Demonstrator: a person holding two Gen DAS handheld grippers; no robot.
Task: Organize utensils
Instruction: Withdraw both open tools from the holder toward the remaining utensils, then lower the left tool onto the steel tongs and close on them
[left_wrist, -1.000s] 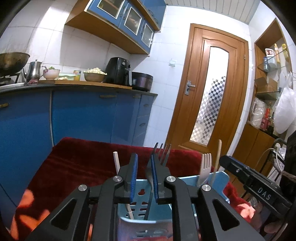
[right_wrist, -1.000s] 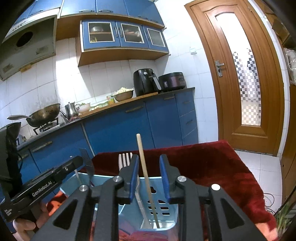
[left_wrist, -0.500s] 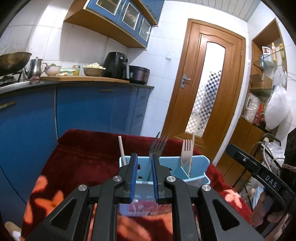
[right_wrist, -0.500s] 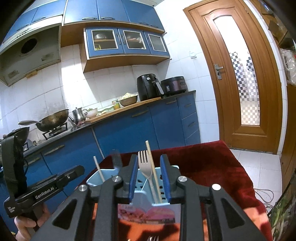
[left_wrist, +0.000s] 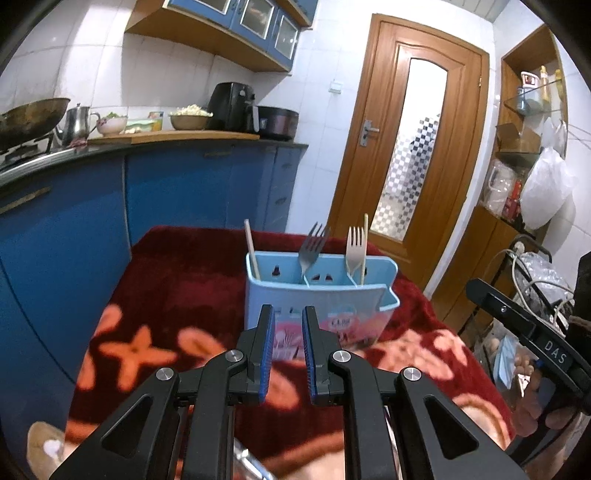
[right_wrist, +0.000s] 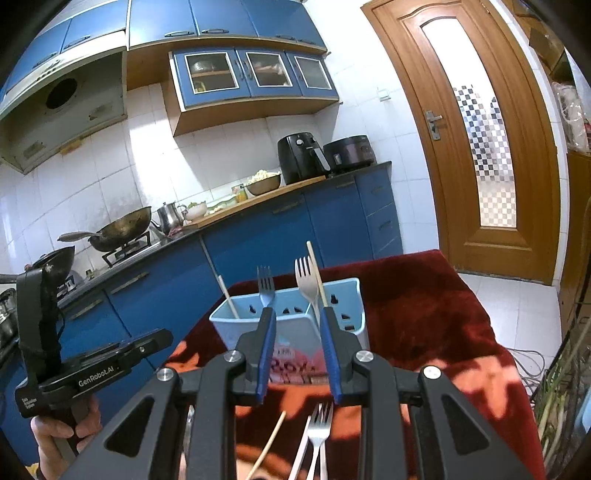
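A pale blue caddy (left_wrist: 321, 295) stands on the red-blanketed desk (left_wrist: 177, 288), holding a chopstick (left_wrist: 252, 254), a steel fork (left_wrist: 312, 245), then a beige fork (left_wrist: 354, 247). Left claw (left_wrist: 288, 343) and right claw (right_wrist: 297, 347) hang before it, jaws slightly apart, empty. Loose forks (right_wrist: 314, 443) lie under the right claw.

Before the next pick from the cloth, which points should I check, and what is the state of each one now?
1. Right gripper holds nothing: ok.
2. Left gripper holds nothing: ok.
3. Blue caddy upright on the red cloth: ok.
4. Loose metal fork and chopstick on the cloth, near the right gripper: ok.
5. Jaws wide enough for a pick: not ok, both gaps narrow.
6. More utensils below the frame: cannot tell.
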